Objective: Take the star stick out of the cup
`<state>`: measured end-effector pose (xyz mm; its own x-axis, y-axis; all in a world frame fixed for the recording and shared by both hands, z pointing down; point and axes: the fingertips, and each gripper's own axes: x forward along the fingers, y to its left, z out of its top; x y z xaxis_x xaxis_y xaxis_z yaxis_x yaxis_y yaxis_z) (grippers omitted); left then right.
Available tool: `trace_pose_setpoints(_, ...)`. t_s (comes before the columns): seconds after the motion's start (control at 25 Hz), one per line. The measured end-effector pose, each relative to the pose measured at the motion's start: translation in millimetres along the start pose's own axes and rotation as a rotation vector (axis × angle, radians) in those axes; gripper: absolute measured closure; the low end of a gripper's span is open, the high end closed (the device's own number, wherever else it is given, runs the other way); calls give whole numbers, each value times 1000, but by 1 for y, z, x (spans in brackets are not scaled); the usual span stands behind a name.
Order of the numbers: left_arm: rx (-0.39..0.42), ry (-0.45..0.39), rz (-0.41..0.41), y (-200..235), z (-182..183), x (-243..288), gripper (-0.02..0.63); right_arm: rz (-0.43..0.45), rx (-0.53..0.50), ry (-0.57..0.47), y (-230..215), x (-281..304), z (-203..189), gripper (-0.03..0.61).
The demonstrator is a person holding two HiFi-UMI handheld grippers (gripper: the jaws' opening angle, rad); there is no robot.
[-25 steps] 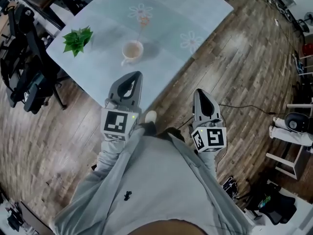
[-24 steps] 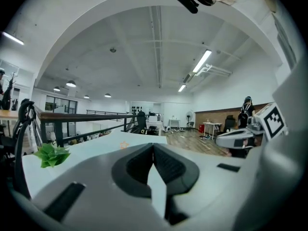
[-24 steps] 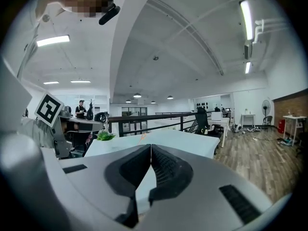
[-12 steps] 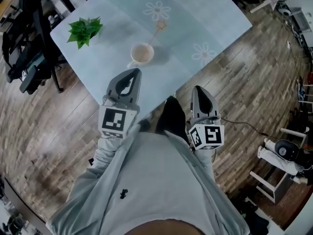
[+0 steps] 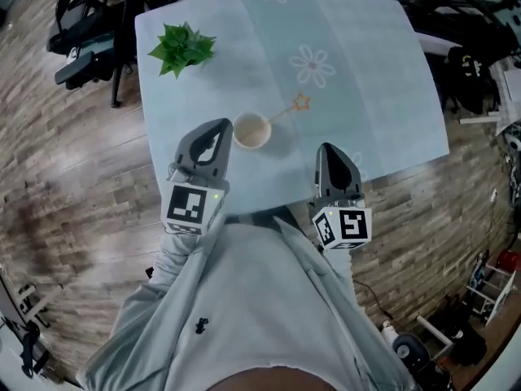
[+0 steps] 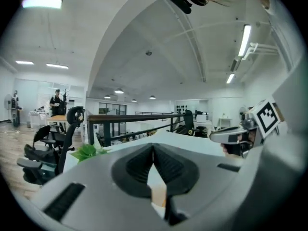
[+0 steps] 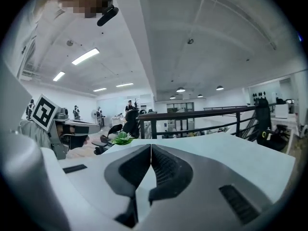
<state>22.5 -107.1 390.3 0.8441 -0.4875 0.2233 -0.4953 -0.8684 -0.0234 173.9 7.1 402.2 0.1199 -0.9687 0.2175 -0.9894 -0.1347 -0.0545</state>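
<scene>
the person is holding a two-jaw gripper in each hand over the near edge of a pale blue table (image 5: 366, 55) with printed daisies, and both grippers are pointing away from the body toward the far side. the left gripper (image 5: 221, 125) is keeping its jaws pressed together, tip against tip, and nothing is sitting between them; the left gripper view (image 6: 153, 147) is showing the two dark pads meeting in one line. the right gripper (image 5: 326, 148) is closed and empty too, with its pads meeting in the same way in the right gripper view (image 7: 151, 146). the small cream cup (image 5: 251, 130) is standing upright on the table between the two grippers, just beside the tip of the left one and well apart from the right one; i cannot tell if the left tip is touching it. the star stick (image 5: 295, 107) is sitting in the cup and leaning out over the rim toward the far right, with its orange star hanging above the tabletop. a small green plant (image 5: 182, 47) is standing near the far left corner of the table, well apart from the cup. grey sleeves (image 5: 175, 259) are covering the person's arms, and a wooden floor (image 5: 81, 177) is showing around the table.
</scene>
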Motion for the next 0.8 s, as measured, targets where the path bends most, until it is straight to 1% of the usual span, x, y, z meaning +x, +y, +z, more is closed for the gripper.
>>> trace_pose_setpoints(0.24, -43, -1, 209, 12, 8, 5, 594, 209, -40, 6, -16, 49, 14, 561)
trace_pose_setpoints(0.44, -51, 12, 327, 12, 10, -2, 594, 344, -64, 30, -17, 68, 13, 561)
trace_pose_setpoints(0.52, -55, 22, 363, 11, 8, -8, 594, 390, -71, 40, -14, 74, 11, 561)
trace_pose_setpoints(0.6, -63, 30, 390, 12, 6, -14, 594, 417, -77, 44, -11, 79, 11, 561)
trace_pose_setpoints(0.8, -75, 29, 404, 10, 2, -21, 594, 449, -67, 15, -1, 77, 13, 561)
